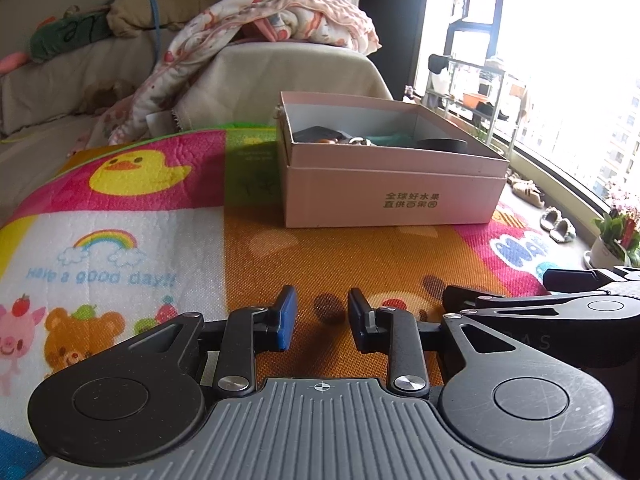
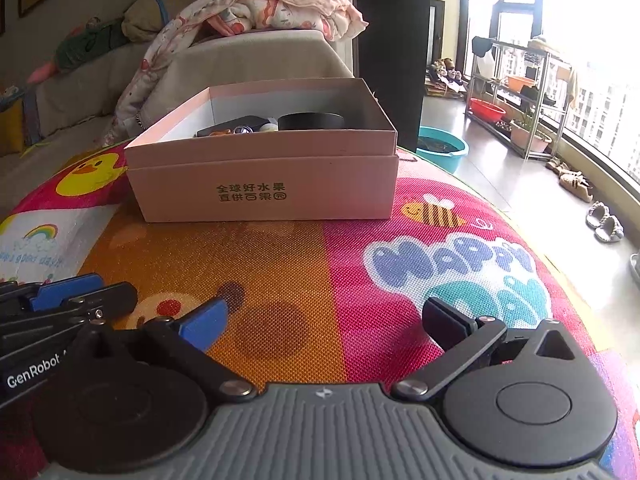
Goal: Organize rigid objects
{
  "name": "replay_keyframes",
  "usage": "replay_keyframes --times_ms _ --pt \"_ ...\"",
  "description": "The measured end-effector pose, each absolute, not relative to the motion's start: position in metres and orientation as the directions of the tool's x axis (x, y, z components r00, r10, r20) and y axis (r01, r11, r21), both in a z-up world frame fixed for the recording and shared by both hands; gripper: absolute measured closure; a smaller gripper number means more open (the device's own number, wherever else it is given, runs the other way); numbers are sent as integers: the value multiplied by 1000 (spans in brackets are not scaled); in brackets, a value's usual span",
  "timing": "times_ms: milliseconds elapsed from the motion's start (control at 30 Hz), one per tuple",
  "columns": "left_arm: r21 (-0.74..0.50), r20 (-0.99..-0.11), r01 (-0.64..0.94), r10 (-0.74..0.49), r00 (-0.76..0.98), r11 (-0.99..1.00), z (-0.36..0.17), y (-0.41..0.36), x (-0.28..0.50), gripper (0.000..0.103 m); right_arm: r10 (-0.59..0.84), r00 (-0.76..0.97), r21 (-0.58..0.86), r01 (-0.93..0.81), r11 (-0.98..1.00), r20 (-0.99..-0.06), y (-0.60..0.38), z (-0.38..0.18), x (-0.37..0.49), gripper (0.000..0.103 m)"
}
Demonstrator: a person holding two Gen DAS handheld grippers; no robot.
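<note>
A pink cardboard box (image 1: 392,196) (image 2: 264,188) with printed characters stands on the colourful play mat (image 1: 320,252) (image 2: 312,272). Inside it lie several objects, among them a black round tin (image 2: 311,121) (image 1: 442,145), a dark flat item (image 2: 232,126) (image 1: 316,133) and something teal (image 1: 390,139). My left gripper (image 1: 322,316) hovers low over the mat in front of the box, its jaws partly apart with only the mat's printed pattern between them. My right gripper (image 2: 324,320) is open wide and empty, beside the left one (image 2: 72,296).
A sofa (image 1: 248,68) draped with a pink blanket (image 1: 288,16) sits behind the mat. To the right lie a teal basin (image 2: 442,148), a metal rack (image 2: 516,96) with pots, slippers (image 2: 604,222) and a potted plant (image 1: 616,236) by the window.
</note>
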State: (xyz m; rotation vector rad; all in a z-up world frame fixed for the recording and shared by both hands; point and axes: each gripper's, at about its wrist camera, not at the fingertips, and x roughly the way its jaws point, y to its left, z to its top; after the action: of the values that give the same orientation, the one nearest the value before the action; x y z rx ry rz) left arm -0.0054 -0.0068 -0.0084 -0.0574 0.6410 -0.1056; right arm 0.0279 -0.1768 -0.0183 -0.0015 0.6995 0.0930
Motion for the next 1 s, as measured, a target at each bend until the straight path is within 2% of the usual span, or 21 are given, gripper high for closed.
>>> replay_keyframes --times_ms 367,1000 --pt "-123 -588 77 -136 797 989 -9 -2 -5 72 89 762 38 -84 996 -641 -179 -19 28 0" --pt "-73 -593 79 -107 798 994 -9 -9 -5 72 90 759 29 -93 995 -644 -180 -18 30 0"
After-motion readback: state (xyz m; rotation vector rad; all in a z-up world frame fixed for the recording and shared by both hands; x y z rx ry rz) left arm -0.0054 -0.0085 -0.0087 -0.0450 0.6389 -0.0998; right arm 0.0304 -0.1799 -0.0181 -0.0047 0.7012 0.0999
